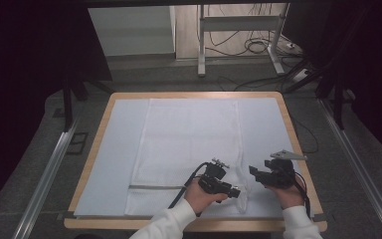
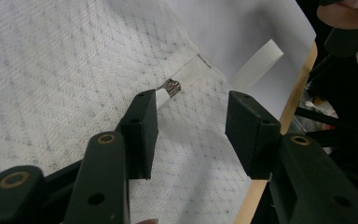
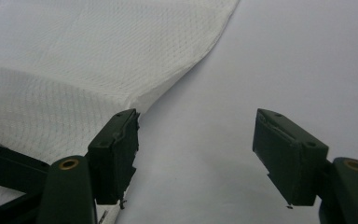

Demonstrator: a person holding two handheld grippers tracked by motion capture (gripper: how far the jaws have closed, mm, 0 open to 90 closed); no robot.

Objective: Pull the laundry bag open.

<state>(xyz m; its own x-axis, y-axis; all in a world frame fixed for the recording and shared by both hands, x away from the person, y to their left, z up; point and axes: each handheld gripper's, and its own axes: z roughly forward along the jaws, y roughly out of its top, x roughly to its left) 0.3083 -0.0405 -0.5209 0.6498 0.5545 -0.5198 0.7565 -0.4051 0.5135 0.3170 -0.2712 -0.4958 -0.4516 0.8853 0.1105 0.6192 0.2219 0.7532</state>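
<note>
A white mesh bag (image 1: 189, 134) lies flat on a white sheet (image 1: 117, 149) that covers the table. A grey zipper band (image 1: 154, 187) runs along the bag's near end. My left gripper (image 1: 236, 191) hovers over the bag's near right corner, jaws apart. In the left gripper view the small metal zipper pull (image 2: 171, 87) lies just past the tip of the left jaw, on the mesh (image 2: 65, 70), and my left gripper (image 2: 191, 112) has only cloth under its gap. My right gripper (image 1: 254, 172) stands open beside the bag's right edge (image 3: 177, 79), and between its jaws my right gripper (image 3: 196, 135) shows only bare sheet.
The wooden table rim (image 1: 99, 129) frames the sheet. A white ribbed strap (image 2: 256, 65) sticks out from the bag's corner toward the table edge (image 2: 303, 79). A desk frame and cables (image 1: 243, 45) stand on the floor beyond the table. Metal rails (image 1: 49, 169) flank it.
</note>
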